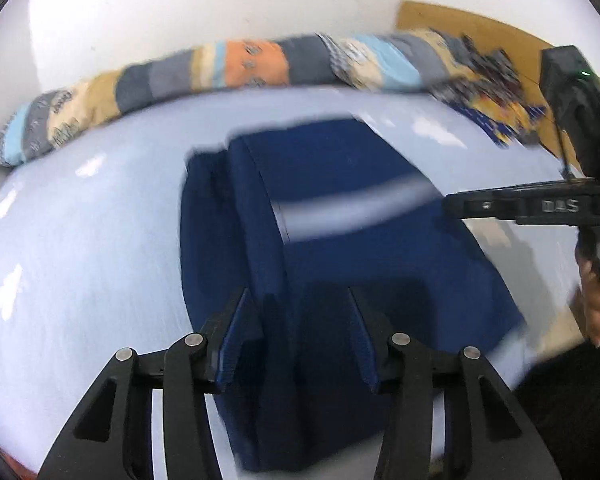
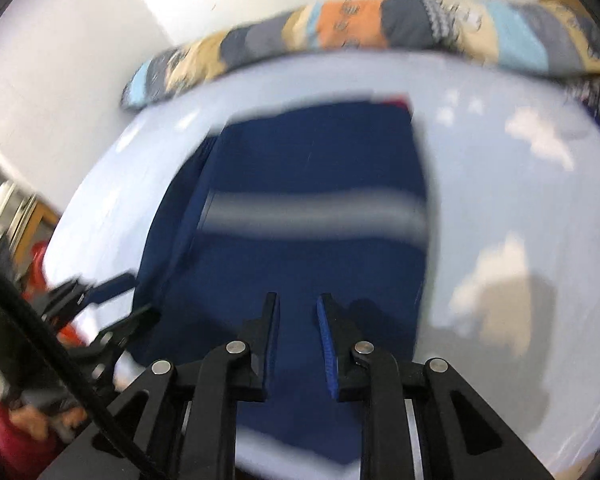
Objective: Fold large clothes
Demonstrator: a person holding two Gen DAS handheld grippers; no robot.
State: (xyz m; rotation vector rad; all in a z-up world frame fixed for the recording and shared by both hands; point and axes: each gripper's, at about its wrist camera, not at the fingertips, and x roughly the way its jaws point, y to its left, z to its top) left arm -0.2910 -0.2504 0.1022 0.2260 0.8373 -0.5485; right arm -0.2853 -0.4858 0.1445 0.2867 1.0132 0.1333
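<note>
A navy blue garment (image 1: 332, 216) with a pale stripe lies folded into a long rectangle on the light blue bed sheet (image 1: 80, 248). It also shows in the right wrist view (image 2: 312, 168). My left gripper (image 1: 300, 312) is open and empty, hovering over the garment's near end. My right gripper (image 2: 298, 320) is open with a narrower gap, empty, above the garment's near part. The right gripper also shows at the right edge of the left wrist view (image 1: 540, 204). The left gripper shows at the left of the right wrist view (image 2: 112, 304). Both views are motion-blurred.
A long patchwork bolster (image 1: 228, 68) lies along the far edge of the bed against the white wall; it also shows in the right wrist view (image 2: 380, 24). A brown board (image 1: 460, 20) stands at the far right. Wooden furniture (image 2: 24, 216) stands at the left.
</note>
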